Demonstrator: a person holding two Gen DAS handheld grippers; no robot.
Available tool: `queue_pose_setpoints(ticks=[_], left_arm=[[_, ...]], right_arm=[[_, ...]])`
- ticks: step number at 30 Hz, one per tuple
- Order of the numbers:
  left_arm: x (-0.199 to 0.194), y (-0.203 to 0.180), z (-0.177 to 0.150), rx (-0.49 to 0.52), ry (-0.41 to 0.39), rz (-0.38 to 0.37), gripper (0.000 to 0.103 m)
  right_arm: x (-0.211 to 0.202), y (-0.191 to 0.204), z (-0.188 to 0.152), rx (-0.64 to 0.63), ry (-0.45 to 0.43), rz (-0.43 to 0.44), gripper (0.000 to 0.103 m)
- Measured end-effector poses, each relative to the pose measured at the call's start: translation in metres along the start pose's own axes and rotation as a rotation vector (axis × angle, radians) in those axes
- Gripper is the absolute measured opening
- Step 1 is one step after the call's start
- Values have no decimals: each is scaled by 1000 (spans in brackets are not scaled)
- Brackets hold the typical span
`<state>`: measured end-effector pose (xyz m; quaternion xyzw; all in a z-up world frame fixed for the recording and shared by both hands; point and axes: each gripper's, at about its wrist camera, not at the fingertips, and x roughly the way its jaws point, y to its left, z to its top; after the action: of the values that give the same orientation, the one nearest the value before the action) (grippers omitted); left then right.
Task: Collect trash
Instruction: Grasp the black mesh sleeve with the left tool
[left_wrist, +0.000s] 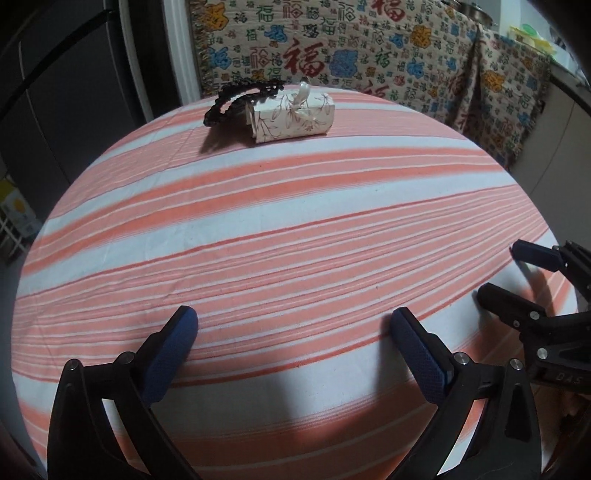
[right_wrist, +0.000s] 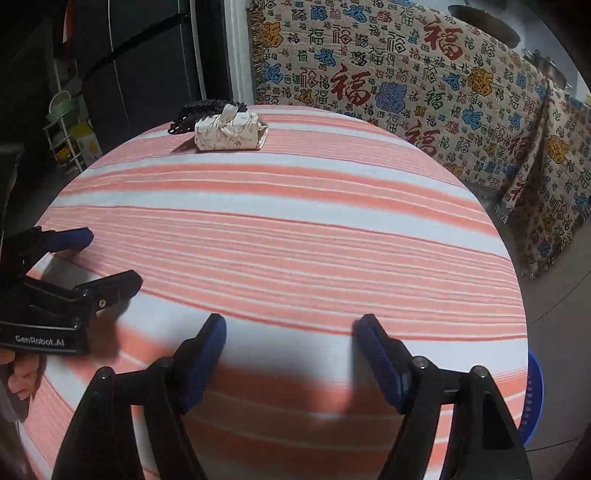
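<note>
Both claws, left (left_wrist: 293, 325) and right (right_wrist: 290, 332), agape over striped cloth (left_wrist: 295, 221); floral box (left_wrist: 291, 116) far beyond.

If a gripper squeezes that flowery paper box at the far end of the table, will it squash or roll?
The flowery box looks like thin folded card, so a firm squeeze would probably dent it. It seems light, so a push may just slide it along the striped tablecloth. Its top is rounded but it rests on a flat side, so rolling seems unlikely.

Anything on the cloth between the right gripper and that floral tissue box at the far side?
Nothing: only bare striped tablecloth lies between the right gripper and the floral tissue box. The right wrist view shows it.
</note>
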<state>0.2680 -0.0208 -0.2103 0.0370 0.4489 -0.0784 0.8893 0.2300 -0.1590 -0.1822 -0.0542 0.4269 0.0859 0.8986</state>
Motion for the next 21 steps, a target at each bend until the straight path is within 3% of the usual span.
queue_pose_setpoints(ticks=[5, 7, 10, 14, 17, 19, 21], left_arm=[[-1, 6, 3, 3, 21, -11, 102], [-9, 18, 16, -45, 10, -51, 101], [-26, 51, 56, -158, -63, -154, 101], [-17, 90, 140, -268, -83, -262, 101], [13, 96, 193, -297, -10, -295, 102], [38, 93, 209, -308, 63, -305, 101], [62, 91, 218, -318, 107, -269, 101]], right_arm=[[7, 1, 6, 6, 3, -1, 83], [8, 1, 6, 6, 2, -3, 83], [9, 1, 7, 4, 3, -5, 83], [10, 2, 8, 2, 1, -9, 83], [10, 2, 7, 3, 0, -10, 83], [10, 2, 7, 3, -1, -10, 83], [10, 2, 7, 3, -2, -11, 83]])
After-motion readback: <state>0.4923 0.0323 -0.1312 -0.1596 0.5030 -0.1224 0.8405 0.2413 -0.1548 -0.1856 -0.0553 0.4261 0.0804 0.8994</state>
